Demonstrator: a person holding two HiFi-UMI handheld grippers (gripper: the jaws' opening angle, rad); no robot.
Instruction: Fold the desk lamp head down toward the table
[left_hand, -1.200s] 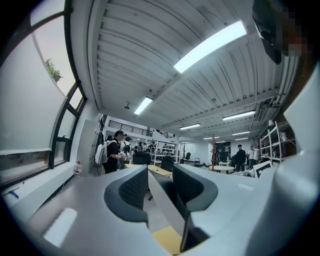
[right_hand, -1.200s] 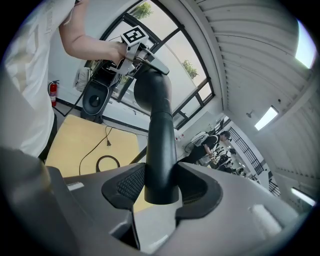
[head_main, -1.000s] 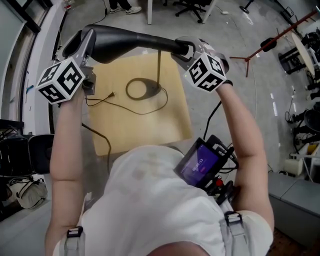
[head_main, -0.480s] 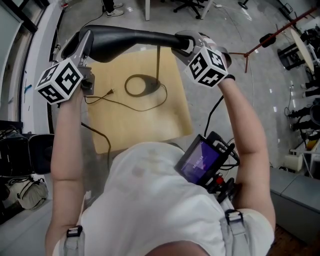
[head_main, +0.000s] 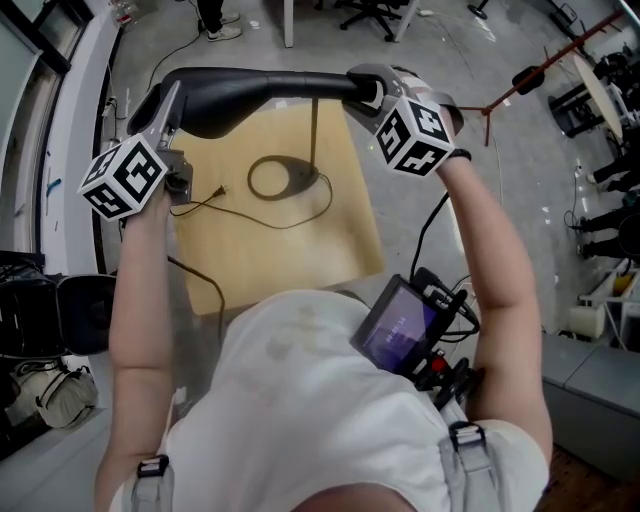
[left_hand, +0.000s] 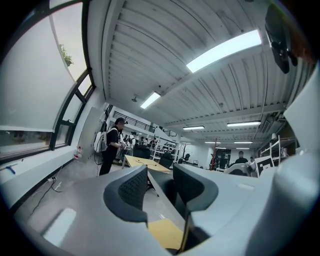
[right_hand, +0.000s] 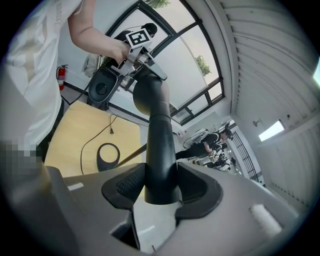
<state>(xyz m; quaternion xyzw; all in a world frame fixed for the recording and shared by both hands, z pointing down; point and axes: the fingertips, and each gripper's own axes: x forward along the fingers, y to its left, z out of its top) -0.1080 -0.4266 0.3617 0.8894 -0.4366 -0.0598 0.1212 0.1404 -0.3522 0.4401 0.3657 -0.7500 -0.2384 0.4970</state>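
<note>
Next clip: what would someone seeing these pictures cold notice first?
A long black lamp head stretches across the top of the head view, above the yellow table where its ring base sits. The right gripper is clamped on its narrow end; the left gripper, fingers apart and empty, is at the wide end.

- Bright, even indoor light. Long ceiling lights (left_hand: 224, 50) glare white at one o'clock in the left gripper view.
- Daylight washes out the window (left_hand: 35, 75) at ten o'clock.
- Both gripper views bulge, with black corners.
- The close foreground at six o'clock is soft.
- A faint sheen runs along the black lamp (right_hand: 159, 135).
- In the head view the table (head_main: 300, 240) is evenly lit.
</note>
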